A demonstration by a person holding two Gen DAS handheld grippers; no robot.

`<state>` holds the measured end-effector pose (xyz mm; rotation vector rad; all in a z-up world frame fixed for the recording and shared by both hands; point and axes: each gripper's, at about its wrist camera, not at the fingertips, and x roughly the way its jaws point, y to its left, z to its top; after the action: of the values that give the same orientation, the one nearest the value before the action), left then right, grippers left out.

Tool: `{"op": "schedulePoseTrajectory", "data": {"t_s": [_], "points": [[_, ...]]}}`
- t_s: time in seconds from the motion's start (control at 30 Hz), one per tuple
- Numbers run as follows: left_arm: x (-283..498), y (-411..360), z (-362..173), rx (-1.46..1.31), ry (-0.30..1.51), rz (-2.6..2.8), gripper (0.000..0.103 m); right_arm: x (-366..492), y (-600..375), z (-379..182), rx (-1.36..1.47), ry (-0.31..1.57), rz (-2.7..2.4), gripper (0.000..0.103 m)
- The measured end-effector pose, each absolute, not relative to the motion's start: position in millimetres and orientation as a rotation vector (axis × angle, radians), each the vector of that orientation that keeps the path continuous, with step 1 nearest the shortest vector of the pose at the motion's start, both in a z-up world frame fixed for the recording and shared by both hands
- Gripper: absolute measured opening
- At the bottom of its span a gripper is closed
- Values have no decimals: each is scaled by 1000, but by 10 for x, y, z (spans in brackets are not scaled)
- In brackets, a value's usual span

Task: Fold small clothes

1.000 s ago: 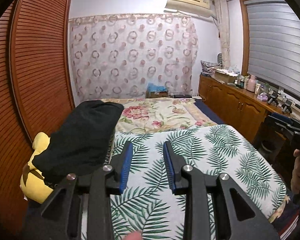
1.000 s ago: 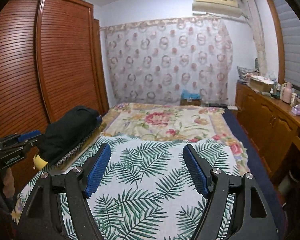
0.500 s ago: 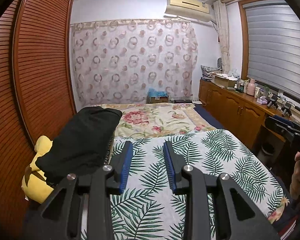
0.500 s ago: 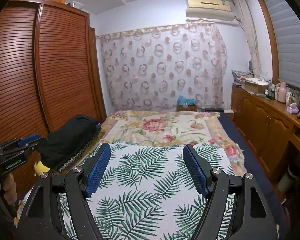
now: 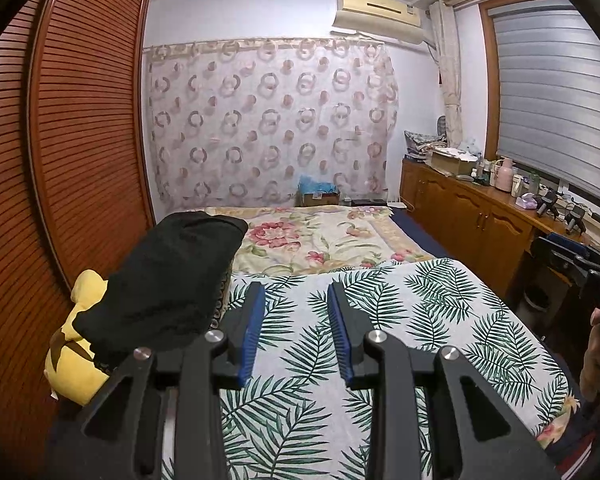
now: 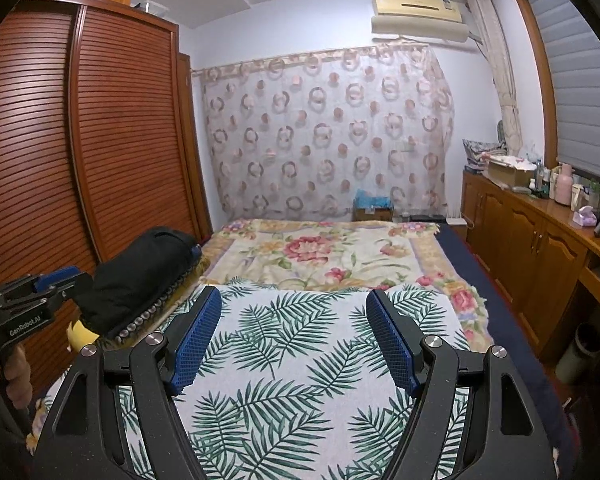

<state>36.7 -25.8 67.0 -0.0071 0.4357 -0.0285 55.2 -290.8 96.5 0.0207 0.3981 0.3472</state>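
We read "GenRobot.AI" on our left gripper [image 6: 40, 300]; its jaws stand narrowly apart, empty. Our right gripper [image 6: 294, 340] gapes wide above the palm-leaf sheet [image 6: 292, 360], empty too.

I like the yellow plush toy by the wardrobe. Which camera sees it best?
The left wrist view: the yellow plush toy shows most of its body there, beside the bed and partly under the black bundle. In the right wrist view, only a small yellow sliver peeks out below that bundle.

yellow plush [image 5: 70, 356]: half under black bundle [image 5: 168, 280] | counter items: too small
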Motion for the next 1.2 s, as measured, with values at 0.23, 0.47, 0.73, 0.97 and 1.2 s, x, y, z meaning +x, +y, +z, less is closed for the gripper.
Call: {"op": "schedulePoseTrajectory", "data": {"t_s": [0.23,0.47,0.73,0.97,1.2], "points": [[372,-264,662,-8,434,-26,30,548,-2914,965,22,399,347,77],[369,-258,664,-7,433,-25,31,523,-2952,949,22,399,343,77],[365,-257,699,-6,427,-17,31,534,-2943,953,23,401,344,77],[362,-241,737,-6,424,-13,31,533,-2945,954,21,401,343,77],[359,-242,732,-5,423,-12,31,519,-2964,948,20,399,341,77]]}}
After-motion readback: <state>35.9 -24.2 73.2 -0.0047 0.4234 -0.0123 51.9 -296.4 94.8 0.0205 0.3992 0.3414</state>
